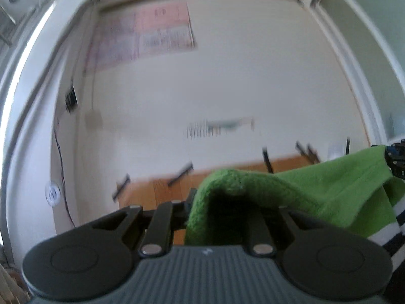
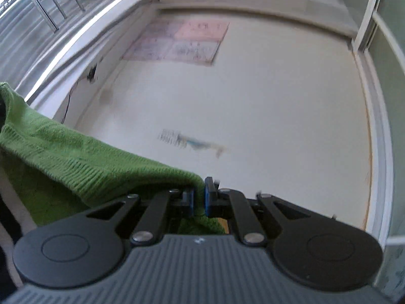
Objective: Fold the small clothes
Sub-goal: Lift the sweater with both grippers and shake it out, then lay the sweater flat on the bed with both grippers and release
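Green knit held up between my grippers.
My right gripper (image 2: 199, 197) pinches the knit (image 2: 76, 162); my left gripper (image 1: 215, 210) is draped, its grip hidden.

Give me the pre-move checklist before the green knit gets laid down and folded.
1. Right gripper clamped on the green knit garment: ok, the edge sits between its blue pads.
2. Left gripper grip: cannot tell, cloth drapes over the fingers.
3. Garment spans both grippers: ok, it runs from the left one to the right gripper.
4. Garment spread flat: not ok, it sags and bunches.
5. Striped fabric hanging below: cannot tell whether it is part of the garment.
6. Wooden surface below: cannot tell, blurred.
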